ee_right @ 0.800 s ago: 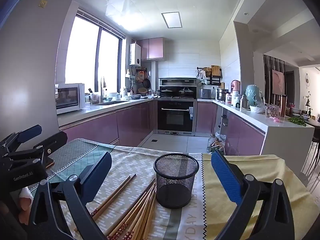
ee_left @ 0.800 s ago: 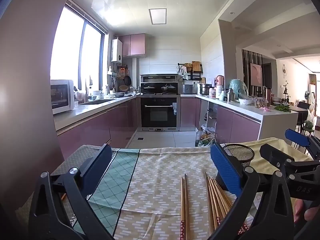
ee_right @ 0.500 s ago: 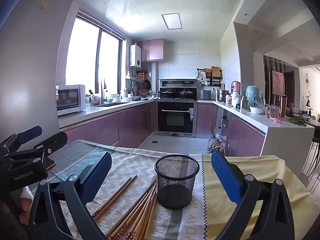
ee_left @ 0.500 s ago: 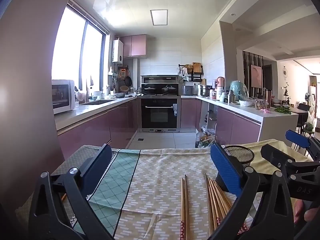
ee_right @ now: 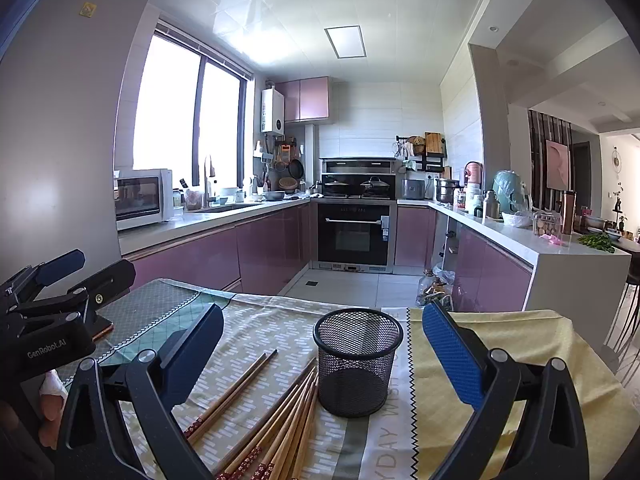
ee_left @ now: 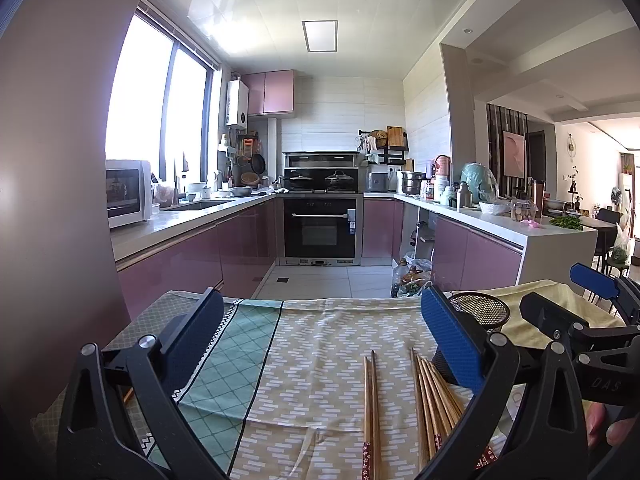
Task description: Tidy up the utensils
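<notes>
Left gripper [ee_left: 320,332] spread wide, empty | right gripper [ee_right: 322,340] spread wide, empty | black round wire-mesh cup [ee_right: 357,362] upright mid-frame | brown wooden chopsticks [ee_right: 280,416] loose, lower centre, on patterned tablecloth [ee_right: 256,328]

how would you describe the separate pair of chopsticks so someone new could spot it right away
Start at the cloth-covered table in the kitchen and find the black mesh cup. A fanned bundle of chopsticks lies against its base. The pair of chopsticks lies further from the cup: just two sticks side by side, apart from the bundle.
</notes>
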